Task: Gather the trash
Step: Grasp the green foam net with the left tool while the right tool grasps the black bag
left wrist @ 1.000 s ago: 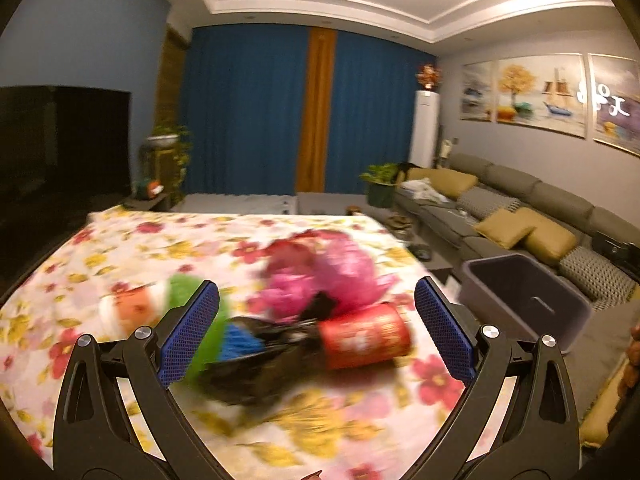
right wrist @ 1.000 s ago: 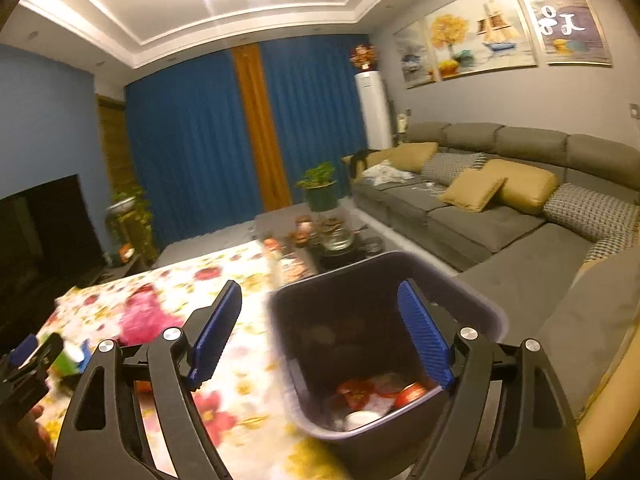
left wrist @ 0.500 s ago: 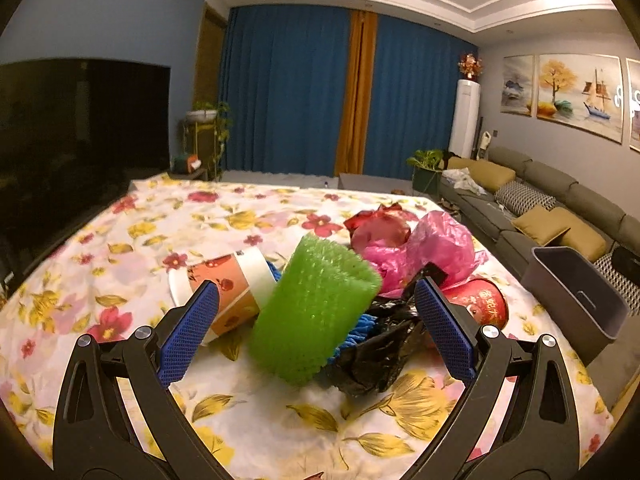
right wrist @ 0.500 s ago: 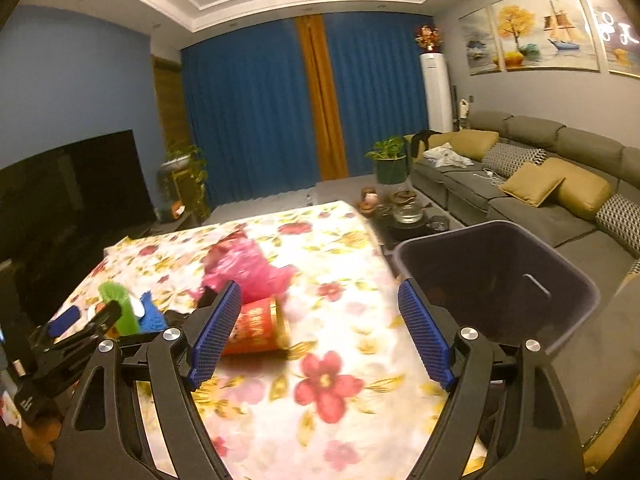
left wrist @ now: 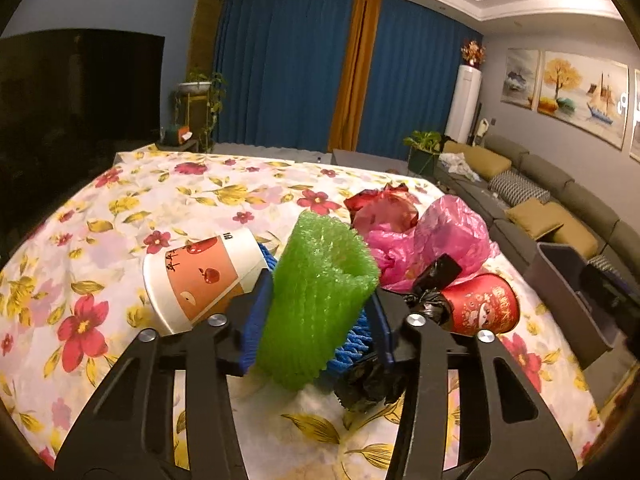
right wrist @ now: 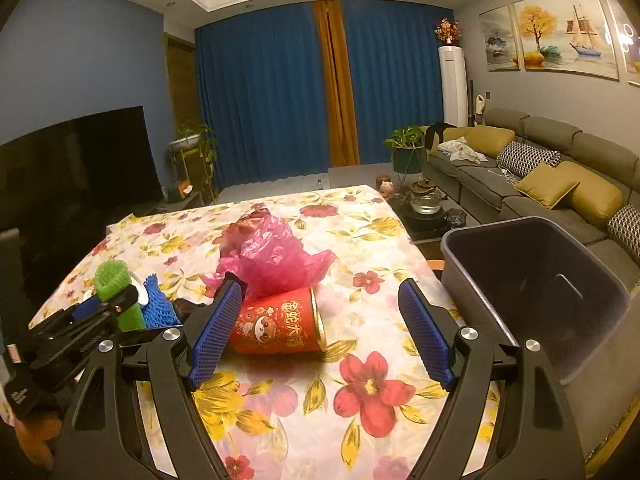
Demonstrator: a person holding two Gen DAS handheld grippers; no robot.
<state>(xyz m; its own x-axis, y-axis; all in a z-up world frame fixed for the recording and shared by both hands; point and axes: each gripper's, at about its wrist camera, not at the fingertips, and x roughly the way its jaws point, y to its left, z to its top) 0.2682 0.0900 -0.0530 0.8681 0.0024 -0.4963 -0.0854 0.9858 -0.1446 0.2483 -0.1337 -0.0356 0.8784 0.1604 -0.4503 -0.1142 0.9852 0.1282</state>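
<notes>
My left gripper (left wrist: 316, 320) is shut on a green foam net sleeve (left wrist: 320, 300), which stands tilted on the floral table. Around it lie a white-and-orange paper cup (left wrist: 200, 276), a blue foam net (left wrist: 352, 344), a black plastic bag (left wrist: 372, 376), a pink plastic bag (left wrist: 440, 240) and a red can (left wrist: 484, 308) on its side. My right gripper (right wrist: 320, 332) is open and empty above the table, with the red can (right wrist: 276, 326) just by its left finger. The left gripper (right wrist: 108, 304) with the green sleeve (right wrist: 116, 288) shows at the left of the right wrist view.
A dark grey bin (right wrist: 536, 280) stands off the table's right edge, also seen in the left wrist view (left wrist: 568, 288). A sofa with yellow cushions (right wrist: 560, 184) runs along the right wall. A TV (right wrist: 72, 160) is at the left. The floral tablecloth (right wrist: 360, 380) covers the table.
My left gripper has moved forward and closed on the green foam sleeve. My right gripper has swung left from over the bin to the table by the red can.
</notes>
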